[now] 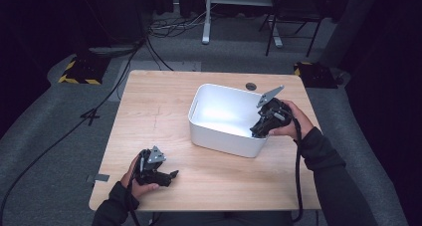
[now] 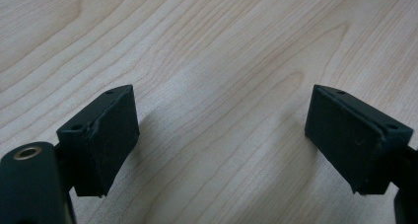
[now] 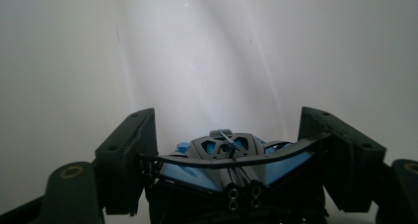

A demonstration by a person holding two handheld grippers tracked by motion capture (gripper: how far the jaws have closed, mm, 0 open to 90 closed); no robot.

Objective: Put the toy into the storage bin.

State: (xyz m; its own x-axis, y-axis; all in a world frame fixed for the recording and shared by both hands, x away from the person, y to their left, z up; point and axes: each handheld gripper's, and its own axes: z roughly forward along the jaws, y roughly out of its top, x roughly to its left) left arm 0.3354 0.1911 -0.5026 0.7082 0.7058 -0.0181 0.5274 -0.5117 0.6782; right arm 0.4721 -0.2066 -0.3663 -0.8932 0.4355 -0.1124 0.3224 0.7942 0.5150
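Item: a blue and black toy (image 3: 224, 160) with open, webbed black framing over blue panels — its exact kind could not be told. It sat clamped between the jaws of the right gripper (image 3: 226, 157), whose tips were dipped inside the white bin (image 1: 219, 136), near its right-hand wall. In the right gripper view the pale inner wall of the bin (image 3: 207, 46) stood behind the toy. Whether the toy touched the bin floor could not be told.

Bin: white, rectangular, rounded corners, a slot handle in its left end wall; it stood on the wooden table (image 1: 159, 111), right of centre. The visible part of its floor was bare.

Right gripper (image 1: 263, 128): held in the person's right hand (image 1: 293, 119), tilted downward over the near right corner of the bin, jaws closed on the toy's two sides.

Left gripper (image 1: 171, 176): rested low over the near left part of the table, well apart from the bin, in the left hand (image 1: 137, 178). Its jaws stood wide with nothing between them — bare wood (image 2: 212, 61) lay beneath.

Handling note, as judgement: the step appeared to be setting the toy down in the bin. It would go best if the toy were lowered until it bore on the floor, kept off the wall, and the jaws then parted slowly so that the framing did not catch on a pad; the gripper should lift straight up past the rim.
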